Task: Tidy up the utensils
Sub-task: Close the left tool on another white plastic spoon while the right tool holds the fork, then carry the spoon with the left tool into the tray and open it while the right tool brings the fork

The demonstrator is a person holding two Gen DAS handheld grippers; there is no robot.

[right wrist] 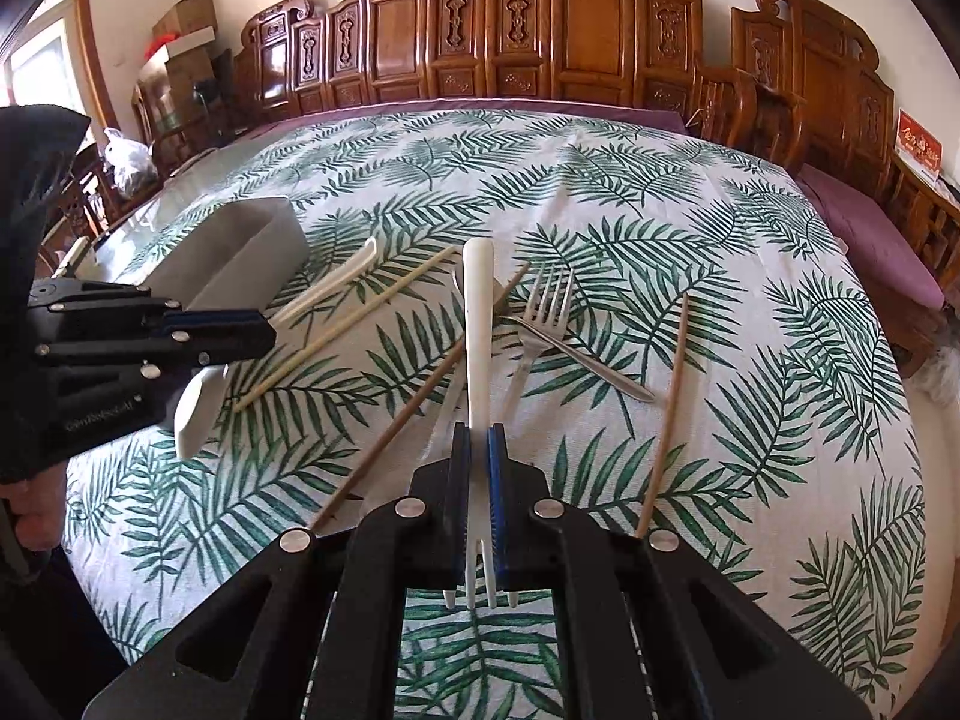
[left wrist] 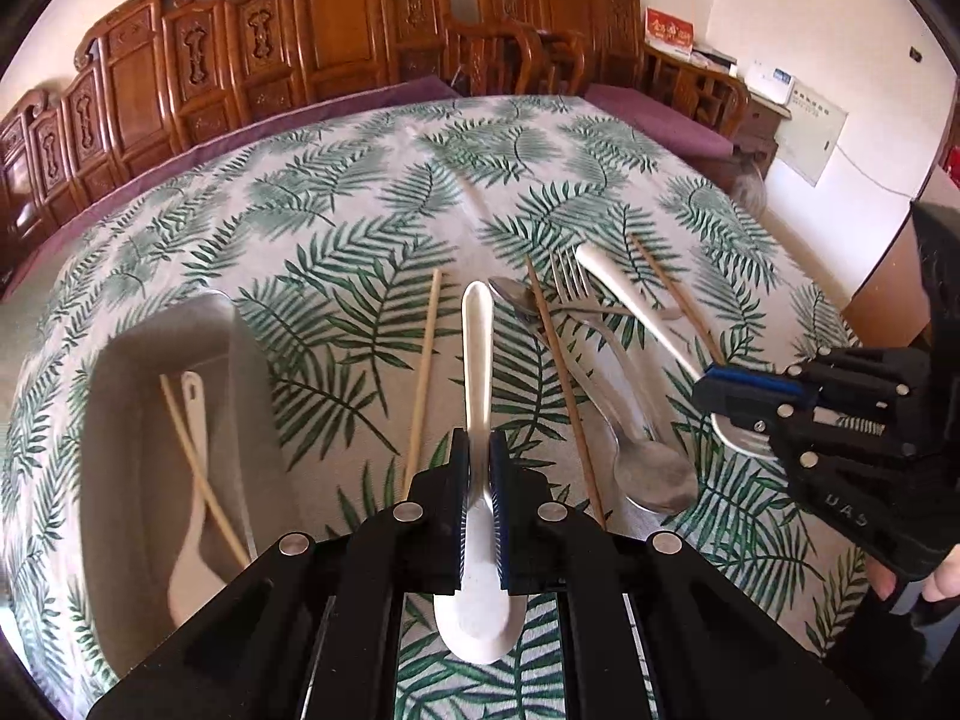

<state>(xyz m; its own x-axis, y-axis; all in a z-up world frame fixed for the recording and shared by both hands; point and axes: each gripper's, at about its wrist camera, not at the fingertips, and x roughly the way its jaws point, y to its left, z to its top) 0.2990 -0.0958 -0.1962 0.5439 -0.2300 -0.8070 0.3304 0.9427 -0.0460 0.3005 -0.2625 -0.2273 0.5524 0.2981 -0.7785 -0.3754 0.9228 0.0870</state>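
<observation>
The left gripper (left wrist: 478, 468) has its jaws narrowed onto a white spoon (left wrist: 478, 360), clamped at the neck; the handle runs up the middle of the frame and the bowl hangs at the bottom, between the black fingers. The right gripper (right wrist: 478, 462) has its jaws just as narrow, clamped on a white fork (right wrist: 478, 324) (4 tines pointing down toward the camera, handle pointing away).

Both grippers tilt steeply down at the tabletop (left wrist: 360, 180), which wears a green leaf-print cloth. In the left wrist view the right gripper enters from the right edge, a bare fingertip showing under it at lower right; raised letters on its body read roughly "UAS", though they are hard to make out.

At the left of that view stands a grey tray (left wrist: 120, 360) holding a white utensil and 2 pale chopsticks. Loose on the cloth, at centre and centre right, lie 1 pale chopstick (left wrist: 425, 360), 2 brown chopsticks (left wrist: 564, 384), a metal fork (left wrist: 570, 282) and metal spoons (left wrist: 654, 474). A red card (left wrist: 669, 30) at upper right bears gold writing too small to read.
</observation>
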